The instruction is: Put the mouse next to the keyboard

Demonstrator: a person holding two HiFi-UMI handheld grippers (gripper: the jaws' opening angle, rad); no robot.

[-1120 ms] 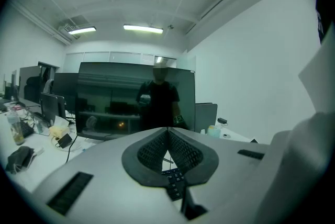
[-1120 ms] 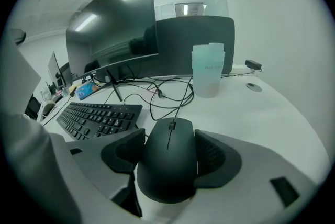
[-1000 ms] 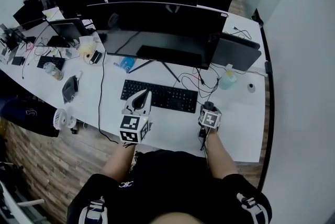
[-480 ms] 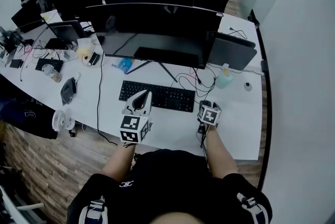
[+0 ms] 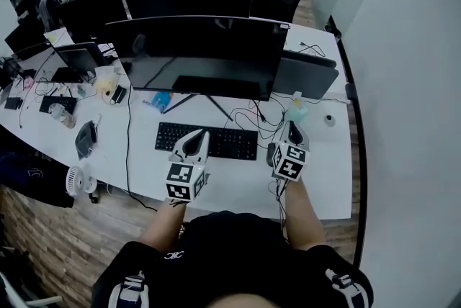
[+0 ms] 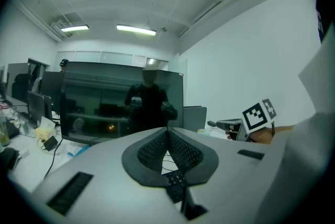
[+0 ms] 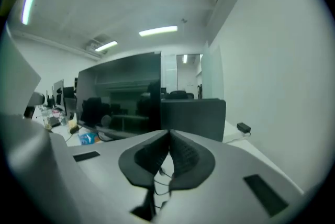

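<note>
— Looking down from the head view, where does the small dark computer mouse (image 5: 271,153) lie?

— On the white worktop (image 5: 238,183), just beside the right end of the black keyboard (image 5: 207,141). The right tongs (image 5: 294,131) hang just to its right, apart from it.

— And the left tongs (image 5: 196,141)?

— Their tips sit over the keyboard's keys, left of its middle, pointing toward the wide dark monitor (image 5: 194,55). A pale green bottle (image 5: 297,110) stands beyond the right tongs. A tangle of black cables (image 5: 261,116) lies between it and the monitor's stand.

— Now the left gripper view. How do the tongs stand there?

— The left tongs (image 6: 168,131) are pressed together with nothing between them. A few keyboard keys (image 6: 175,182) show below the pads. The monitor (image 6: 123,105) ahead mirrors a person holding both grippers, and the right gripper's marker cube (image 6: 259,114) shows at the right.

— And the right gripper view?

— The right tongs (image 7: 168,135) have just been closing and now meet pad on pad, with nothing held. Under them thin cables (image 7: 163,176) cross the worktop. A dark grey screen back (image 7: 193,118) stands ahead, and a small black adapter (image 7: 243,127) lies at the right, near the wall.
</note>
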